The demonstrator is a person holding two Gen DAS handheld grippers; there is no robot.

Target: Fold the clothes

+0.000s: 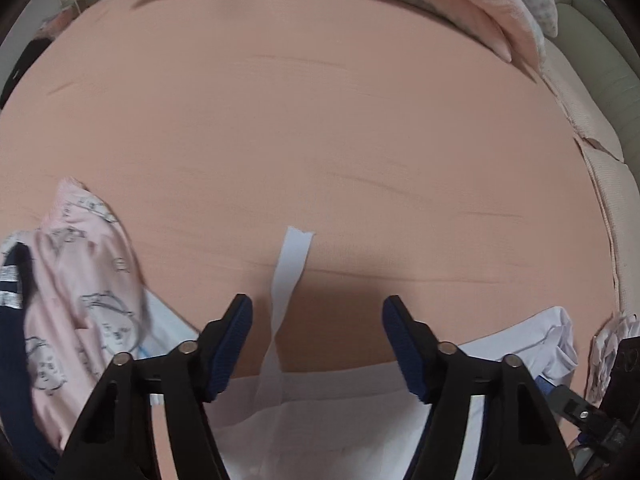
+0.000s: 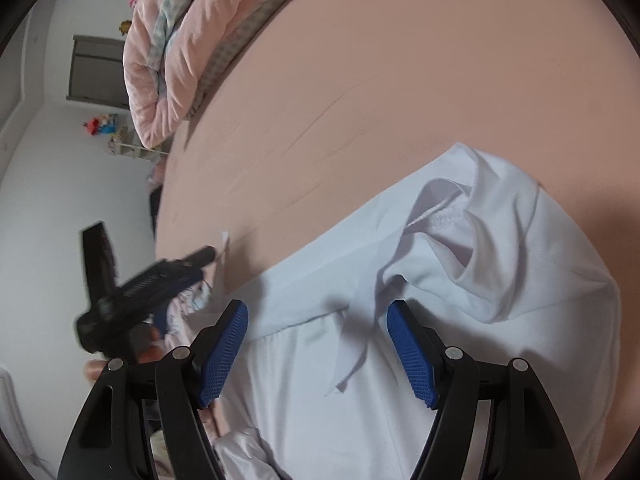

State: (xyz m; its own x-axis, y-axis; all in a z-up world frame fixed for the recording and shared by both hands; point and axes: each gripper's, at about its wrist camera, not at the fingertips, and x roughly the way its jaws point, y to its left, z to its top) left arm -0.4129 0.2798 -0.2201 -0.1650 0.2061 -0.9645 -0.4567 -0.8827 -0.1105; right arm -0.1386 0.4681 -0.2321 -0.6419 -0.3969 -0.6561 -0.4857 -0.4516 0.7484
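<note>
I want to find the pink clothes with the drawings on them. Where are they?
In the left wrist view, the pink clothes lie crumpled on the bed at the lower left, left of the open left gripper and the white strap.

Each black plastic claw, left [image 1: 317, 322] and right [image 2: 317, 326], is showing two angular linked arms with silver round pivot pins and is wearing ribbed blue rubber pads [image 1: 230, 350] on its fingertips.
</note>
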